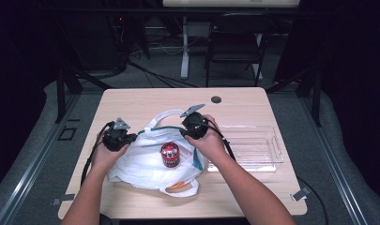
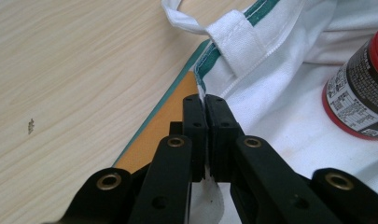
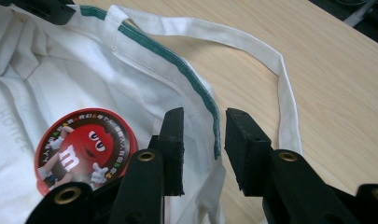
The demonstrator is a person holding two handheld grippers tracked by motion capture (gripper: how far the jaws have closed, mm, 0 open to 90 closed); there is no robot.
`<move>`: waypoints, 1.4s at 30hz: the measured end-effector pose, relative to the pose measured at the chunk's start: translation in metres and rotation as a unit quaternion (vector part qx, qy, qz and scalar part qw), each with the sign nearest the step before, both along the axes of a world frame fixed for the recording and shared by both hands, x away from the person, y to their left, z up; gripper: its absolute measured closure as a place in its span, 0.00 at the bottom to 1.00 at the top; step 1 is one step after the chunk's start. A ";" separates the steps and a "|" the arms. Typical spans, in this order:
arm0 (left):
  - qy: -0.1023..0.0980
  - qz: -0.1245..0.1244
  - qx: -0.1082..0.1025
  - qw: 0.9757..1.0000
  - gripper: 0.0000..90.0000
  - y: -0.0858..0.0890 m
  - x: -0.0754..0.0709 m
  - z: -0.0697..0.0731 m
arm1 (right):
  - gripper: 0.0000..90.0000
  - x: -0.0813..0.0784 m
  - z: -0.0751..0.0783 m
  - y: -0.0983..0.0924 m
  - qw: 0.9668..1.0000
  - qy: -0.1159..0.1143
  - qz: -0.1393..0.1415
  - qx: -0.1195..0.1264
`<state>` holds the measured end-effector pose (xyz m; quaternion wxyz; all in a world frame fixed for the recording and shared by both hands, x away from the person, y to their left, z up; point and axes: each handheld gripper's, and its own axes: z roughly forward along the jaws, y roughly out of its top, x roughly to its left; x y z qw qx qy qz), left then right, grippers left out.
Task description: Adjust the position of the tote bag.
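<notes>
A white cloth bag (image 1: 145,161) with a green-trimmed rim lies on the wooden table (image 1: 131,101). A red candy can (image 1: 170,154) stands upright on the bag's cloth. My left gripper (image 1: 126,138) is at the bag's left rim. In the left gripper view the gripper (image 2: 205,100) is shut on the bag's rim (image 2: 214,58), with the can (image 2: 359,93) to the right. My right gripper (image 1: 185,130) is at the bag's far right rim. In the right gripper view the gripper (image 3: 203,116) is open, the green rim (image 3: 213,116) runs between the jaws, untouched, and the can's lid (image 3: 84,149) lies at left.
A clear plastic tray (image 1: 267,150) sits on the table to the right of the bag. The bag's white strap (image 3: 280,79) loops out over the table. Something orange (image 1: 178,186) peeks from the bag's near edge. A dark chair (image 1: 237,44) stands beyond the table.
</notes>
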<state>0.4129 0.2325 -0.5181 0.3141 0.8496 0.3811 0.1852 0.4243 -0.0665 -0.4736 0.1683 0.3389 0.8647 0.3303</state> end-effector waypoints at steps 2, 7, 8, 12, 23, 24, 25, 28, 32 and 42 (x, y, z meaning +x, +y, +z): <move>-0.001 0.001 -0.001 1.000 0.98 0.000 0.000 0.000 | 0.76 -0.004 0.003 -0.001 1.000 -0.004 0.003 -0.001; 0.000 0.000 0.000 1.000 0.98 0.000 0.000 0.000 | 0.77 -0.015 0.006 -0.004 1.000 -0.012 0.007 -0.002; 0.000 0.000 0.000 1.000 0.97 0.000 0.000 0.000 | 0.77 -0.017 0.006 -0.004 1.000 -0.013 0.007 -0.003; 0.000 0.001 0.000 1.000 0.97 0.000 0.000 0.000 | 0.77 -0.024 0.005 -0.007 1.000 -0.015 0.011 -0.002; -0.001 0.001 0.001 1.000 0.97 0.000 0.000 0.000 | 0.74 -0.032 -0.003 -0.020 1.000 -0.017 -0.005 -0.007; -0.001 0.001 0.001 1.000 0.98 0.000 0.000 0.000 | 0.74 -0.033 -0.005 -0.020 1.000 -0.018 -0.008 -0.003; -0.001 0.001 0.001 1.000 0.97 0.000 0.000 0.000 | 0.74 -0.033 -0.006 -0.021 1.000 -0.017 -0.008 -0.003; -0.003 0.002 0.001 1.000 0.97 -0.001 0.000 -0.001 | 0.75 -0.033 -0.009 -0.023 1.000 -0.015 -0.011 -0.008; -0.003 0.003 0.001 1.000 0.97 -0.001 -0.001 -0.001 | 0.78 -0.034 -0.012 -0.025 1.000 -0.017 -0.015 -0.003; -0.004 0.002 0.000 1.000 0.97 -0.001 -0.001 -0.001 | 0.93 -0.034 -0.020 -0.026 1.000 -0.013 -0.010 -0.021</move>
